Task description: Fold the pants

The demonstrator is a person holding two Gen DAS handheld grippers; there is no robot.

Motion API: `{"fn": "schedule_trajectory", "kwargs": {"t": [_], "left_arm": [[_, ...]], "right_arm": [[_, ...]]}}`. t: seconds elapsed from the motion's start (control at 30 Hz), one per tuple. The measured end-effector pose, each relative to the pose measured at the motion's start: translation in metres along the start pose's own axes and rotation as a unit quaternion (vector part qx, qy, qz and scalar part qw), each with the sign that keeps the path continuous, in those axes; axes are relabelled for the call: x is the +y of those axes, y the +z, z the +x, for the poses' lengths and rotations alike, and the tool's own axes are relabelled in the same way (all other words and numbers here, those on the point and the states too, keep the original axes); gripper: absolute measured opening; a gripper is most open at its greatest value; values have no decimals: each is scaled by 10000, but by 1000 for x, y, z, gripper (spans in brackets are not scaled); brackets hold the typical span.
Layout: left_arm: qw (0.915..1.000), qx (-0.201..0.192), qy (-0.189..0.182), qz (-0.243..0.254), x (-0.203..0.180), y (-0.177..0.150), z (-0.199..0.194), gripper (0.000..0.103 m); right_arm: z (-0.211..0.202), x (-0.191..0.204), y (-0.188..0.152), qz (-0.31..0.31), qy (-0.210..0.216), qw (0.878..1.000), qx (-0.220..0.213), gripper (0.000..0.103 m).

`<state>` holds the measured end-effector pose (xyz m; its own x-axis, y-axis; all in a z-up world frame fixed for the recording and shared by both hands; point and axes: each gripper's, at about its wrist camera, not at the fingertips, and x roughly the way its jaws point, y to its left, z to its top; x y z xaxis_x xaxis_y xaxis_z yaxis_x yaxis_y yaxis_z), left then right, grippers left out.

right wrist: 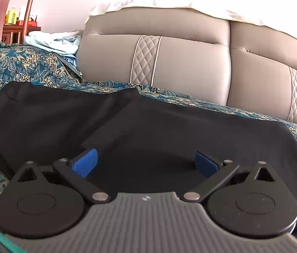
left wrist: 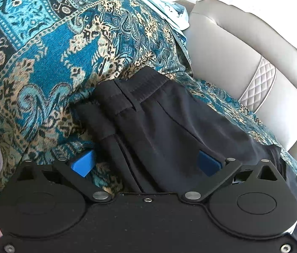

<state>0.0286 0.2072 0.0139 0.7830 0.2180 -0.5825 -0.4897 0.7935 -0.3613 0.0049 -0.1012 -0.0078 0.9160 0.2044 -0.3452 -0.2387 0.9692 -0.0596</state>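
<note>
Black pants [left wrist: 161, 122] lie folded lengthwise on a blue patterned throw over a sofa seat. Their waistband [left wrist: 146, 84] points away from me in the left wrist view. My left gripper [left wrist: 146, 163] is open, its blue pads [left wrist: 83, 164] spread wide over the near edge of the pants, one pad over the throw. In the right wrist view the pants [right wrist: 148, 126] spread across the seat, one layer folded over with a corner near the left pad. My right gripper [right wrist: 146, 164] is open, low over the cloth, with nothing between its pads.
The blue and tan patterned throw [left wrist: 53, 52] covers the seat. The grey leather sofa back [right wrist: 190, 63] with quilted strips rises behind. Pale blue laundry [right wrist: 53, 42] is piled at the far end. A wooden cabinet [right wrist: 11, 31] stands beyond.
</note>
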Motion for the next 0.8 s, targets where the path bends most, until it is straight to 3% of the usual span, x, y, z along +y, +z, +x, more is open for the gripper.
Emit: {"fn": "schedule_trajectory", "kwargs": {"t": [0.33, 0.8], "left_arm": [[9985, -131, 388, 363, -15, 2, 16, 103], [9953, -400, 656, 596, -21, 4, 33, 102]], "right_arm": [[1, -1, 0, 21, 20, 10000, 14, 103], [2, -3, -1, 33, 106, 9999, 38, 103]]}}
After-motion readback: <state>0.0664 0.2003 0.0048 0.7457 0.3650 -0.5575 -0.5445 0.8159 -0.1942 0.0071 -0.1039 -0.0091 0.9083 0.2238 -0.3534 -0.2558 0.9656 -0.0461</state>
